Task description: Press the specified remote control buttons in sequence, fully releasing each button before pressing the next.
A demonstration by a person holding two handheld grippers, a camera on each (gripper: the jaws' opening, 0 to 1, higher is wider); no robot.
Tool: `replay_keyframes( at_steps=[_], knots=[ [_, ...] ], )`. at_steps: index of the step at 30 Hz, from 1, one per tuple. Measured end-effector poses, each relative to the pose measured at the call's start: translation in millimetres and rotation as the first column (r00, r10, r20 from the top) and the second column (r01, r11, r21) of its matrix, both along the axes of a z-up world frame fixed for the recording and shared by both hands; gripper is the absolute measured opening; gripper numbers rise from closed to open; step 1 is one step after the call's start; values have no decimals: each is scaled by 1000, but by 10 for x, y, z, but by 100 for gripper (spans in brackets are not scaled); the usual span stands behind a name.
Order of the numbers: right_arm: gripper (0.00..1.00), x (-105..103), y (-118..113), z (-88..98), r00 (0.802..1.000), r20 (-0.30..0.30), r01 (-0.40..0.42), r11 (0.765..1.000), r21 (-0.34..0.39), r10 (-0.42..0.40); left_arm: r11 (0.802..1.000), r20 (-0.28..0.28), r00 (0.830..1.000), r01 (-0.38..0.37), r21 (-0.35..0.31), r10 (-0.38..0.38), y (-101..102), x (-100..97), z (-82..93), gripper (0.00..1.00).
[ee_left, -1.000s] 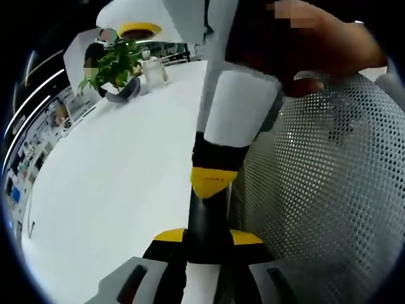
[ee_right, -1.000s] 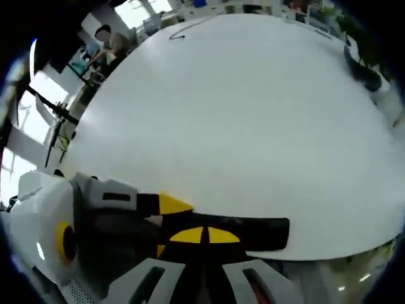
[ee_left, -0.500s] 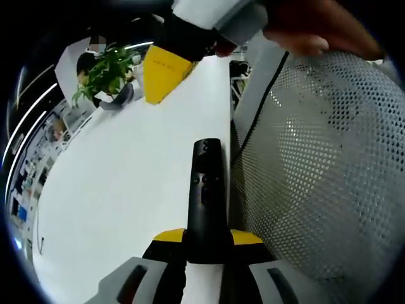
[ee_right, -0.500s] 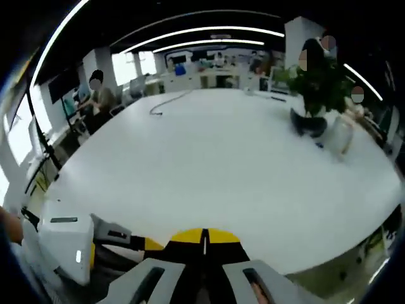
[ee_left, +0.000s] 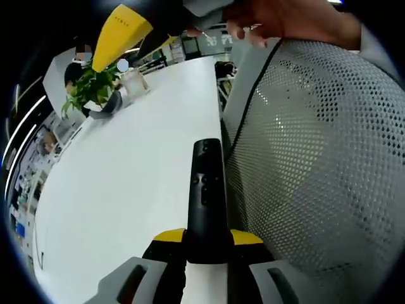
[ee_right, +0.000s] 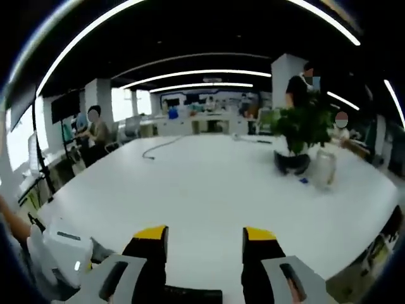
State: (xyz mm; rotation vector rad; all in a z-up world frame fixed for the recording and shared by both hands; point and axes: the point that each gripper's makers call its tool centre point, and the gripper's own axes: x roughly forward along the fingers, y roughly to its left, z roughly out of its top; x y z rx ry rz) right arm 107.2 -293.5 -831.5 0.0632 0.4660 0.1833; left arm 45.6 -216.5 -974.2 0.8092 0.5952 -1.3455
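In the left gripper view, a potted plant (ee_left: 92,92) stands at upper left on the white table (ee_left: 126,183). At lower centre, the left gripper (ee_left: 207,244) is clamped on the black remote control (ee_left: 206,202); a mesh chair back (ee_left: 316,183) lies right. In the right gripper view, the right gripper (ee_right: 205,244) stands with jaws apart at bottom centre, above the remote's end.

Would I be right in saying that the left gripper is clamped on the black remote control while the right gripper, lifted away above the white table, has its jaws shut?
Not quite. The left gripper is indeed clamped on the black remote control, but the right gripper has its jaws open: the right gripper view shows its yellow-tipped fingers standing well apart, with the white table visible between them.
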Motion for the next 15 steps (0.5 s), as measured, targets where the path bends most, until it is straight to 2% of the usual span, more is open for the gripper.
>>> replay_keyframes(
  at_steps=[2,5,9,12,15],
  knots=[
    [51,16,-24,59,999,41,5,1000,-16,-4,1000,-5,1000,5,-9,-5,5,3,2,24],
    [69,36,-100,63,997,75,15,994,-108,-6,1000,-11,1000,9,-11,-9,5,0,3,24],
    [78,38,-94,80,995,94,25,994,-108,-15,1000,-18,1000,9,-14,-10,12,6,0,24],
    [78,44,-113,77,995,102,38,990,-136,-24,1000,-18,1000,14,-14,-15,11,7,-4,24],
    [74,49,-124,27,997,75,36,990,-136,-26,1000,-30,999,16,-14,-17,11,15,-6,24]
  ],
)
